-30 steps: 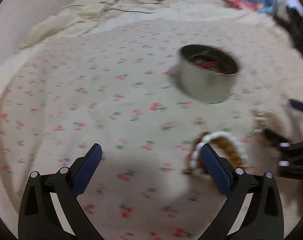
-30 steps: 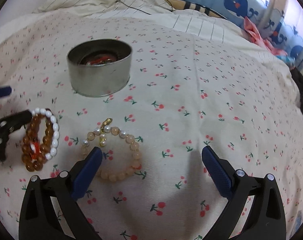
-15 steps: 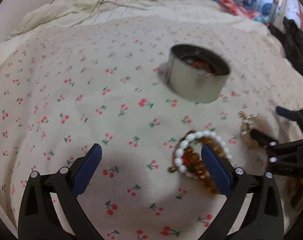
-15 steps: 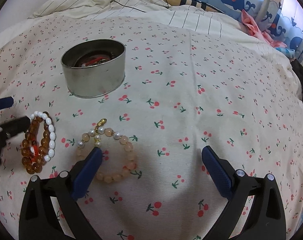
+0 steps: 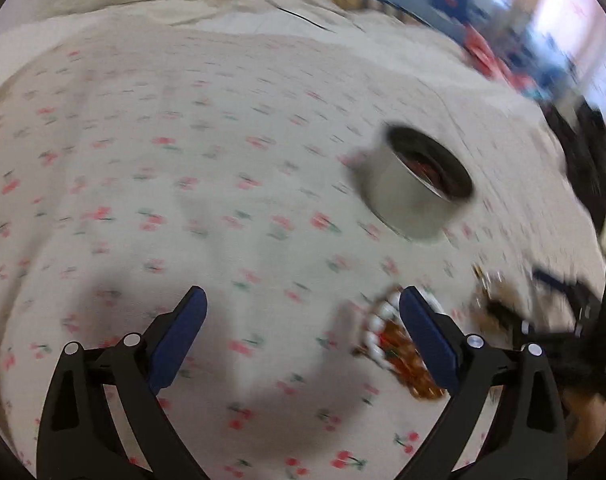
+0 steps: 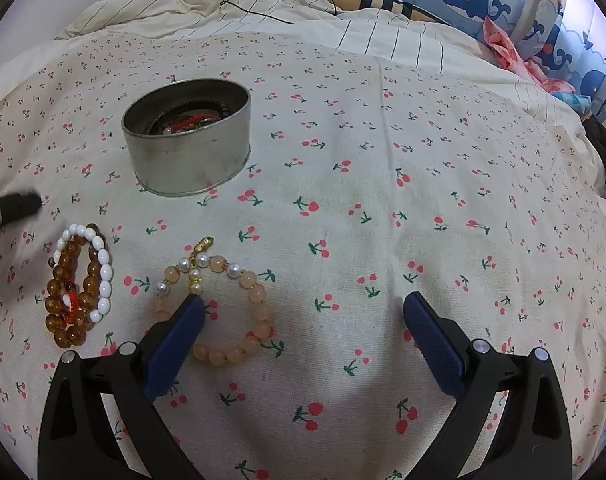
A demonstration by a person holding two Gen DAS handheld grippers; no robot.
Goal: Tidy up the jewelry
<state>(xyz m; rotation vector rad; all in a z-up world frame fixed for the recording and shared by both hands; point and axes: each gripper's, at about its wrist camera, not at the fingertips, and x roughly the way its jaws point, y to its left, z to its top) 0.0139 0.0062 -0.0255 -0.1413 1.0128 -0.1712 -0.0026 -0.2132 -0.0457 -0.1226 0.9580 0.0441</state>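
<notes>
Swinging fast, the left gripper point(image 5: 301, 320) is blurring its own view, and the tin point(image 5: 417, 188) is sitting further right and farther off than half a second ago. Its jaws are spread wide and holding nothing, with the right finger hanging over the amber and white bracelets point(image 5: 395, 344).

The right gripper point(image 6: 303, 316) is also gaping wide and empty, and has crept closer to the pink bracelet point(image 6: 219, 304), its left finger now covering part of the loop.

Some jewelry, red cord among it, is already lying inside the tin point(image 6: 187, 140) at the far left of the cherry-print bedspread point(image 6: 383, 200). The amber and white bracelets point(image 6: 79, 284) and the pink one are still waiting outside it, so the job looks partly done.
</notes>
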